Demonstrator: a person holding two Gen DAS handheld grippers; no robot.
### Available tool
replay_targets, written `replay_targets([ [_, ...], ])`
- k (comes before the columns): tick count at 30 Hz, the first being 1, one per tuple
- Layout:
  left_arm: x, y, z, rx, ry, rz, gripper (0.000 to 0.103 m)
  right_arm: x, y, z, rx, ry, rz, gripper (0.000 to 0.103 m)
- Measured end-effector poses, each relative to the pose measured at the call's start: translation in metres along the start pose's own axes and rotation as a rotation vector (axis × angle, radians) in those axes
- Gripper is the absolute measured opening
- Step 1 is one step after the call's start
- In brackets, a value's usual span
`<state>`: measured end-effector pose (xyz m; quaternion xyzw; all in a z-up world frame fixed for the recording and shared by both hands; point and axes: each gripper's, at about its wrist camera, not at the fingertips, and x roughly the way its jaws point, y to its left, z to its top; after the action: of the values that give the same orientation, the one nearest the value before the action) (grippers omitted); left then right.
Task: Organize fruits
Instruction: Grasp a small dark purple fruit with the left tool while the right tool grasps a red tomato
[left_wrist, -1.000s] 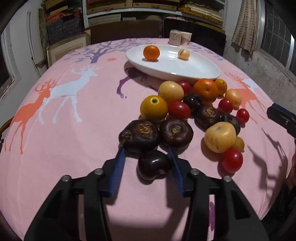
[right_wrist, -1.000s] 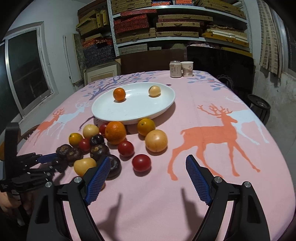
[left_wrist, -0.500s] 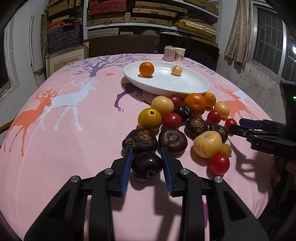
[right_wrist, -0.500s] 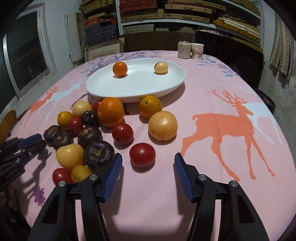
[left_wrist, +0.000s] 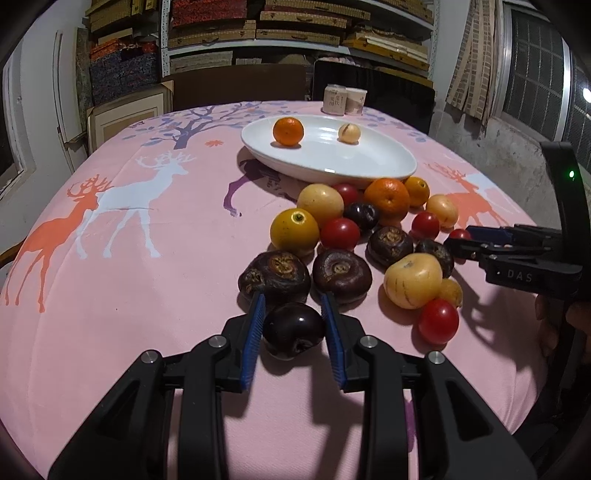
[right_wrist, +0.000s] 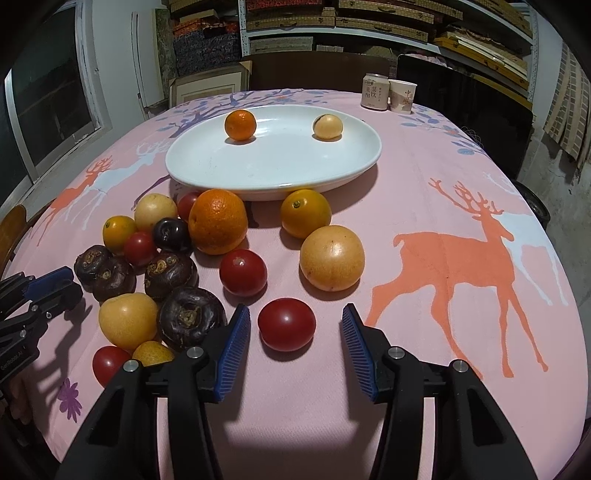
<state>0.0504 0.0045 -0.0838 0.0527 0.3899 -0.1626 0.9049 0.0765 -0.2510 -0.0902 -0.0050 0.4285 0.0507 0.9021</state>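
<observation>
- Left wrist view alone shows the left gripper (left_wrist: 293, 325) from behind: its blue pads are clamped on a dark purple fruit (left_wrist: 293, 329) that sits on the pink deer tablecloth (left_wrist: 147, 280), just in front of two dark wrinkled fruits (left_wrist: 274, 275).
- Right wrist view alone shows the right gripper (right_wrist: 295, 332) from behind: its jaws are closing around a red tomato (right_wrist: 287, 324), with a gap on each side, so the pads do not touch it.
- That same tomato is almost hidden in the left wrist view, where only a sliver of red peeks out behind the right gripper's blue fingertips (left_wrist: 480, 233).
- In the right wrist view the left gripper enters from the left edge, and the fruit it holds cannot be seen there.
- White oval plate (right_wrist: 280, 166): two fruits on it, one small orange (right_wrist: 240, 124) and one pale yellow fruit (right_wrist: 327, 126).
- Loose pile just in front of the plate, counted in the right wrist view: five red tomatoes, four dark wrinkled fruits, one smooth dark plum-like fruit, one large orange (right_wrist: 218, 226).
- Yellow and yellow-orange fruits in the pile: six visible.
- Far table edge: one can (right_wrist: 375, 91) and one paper cup (right_wrist: 402, 96), side by side.
</observation>
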Motion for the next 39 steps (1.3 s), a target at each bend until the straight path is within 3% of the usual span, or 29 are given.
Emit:
replay_targets([
  [4, 0.007, 0.002, -0.005, -0.01, 0.057, -0.005, 0.037, 0.001, 0.001, 0.0, -0.008, 0.002, -0.003, 0.053],
  [11, 0.007, 0.0, -0.008, -0.011, 0.055, -0.002, 0.037, 0.001, 0.002, 0.0, -0.013, 0.002, -0.002, 0.053],
  [15, 0.004, -0.006, -0.013, 0.013, 0.046, 0.018, 0.034, 0.004, 0.004, 0.001, -0.03, 0.012, 0.009, 0.03],
  [39, -0.022, -0.001, -0.008, -0.015, -0.043, -0.003, 0.031, -0.009, -0.007, -0.008, 0.031, -0.047, 0.052, 0.03],
])
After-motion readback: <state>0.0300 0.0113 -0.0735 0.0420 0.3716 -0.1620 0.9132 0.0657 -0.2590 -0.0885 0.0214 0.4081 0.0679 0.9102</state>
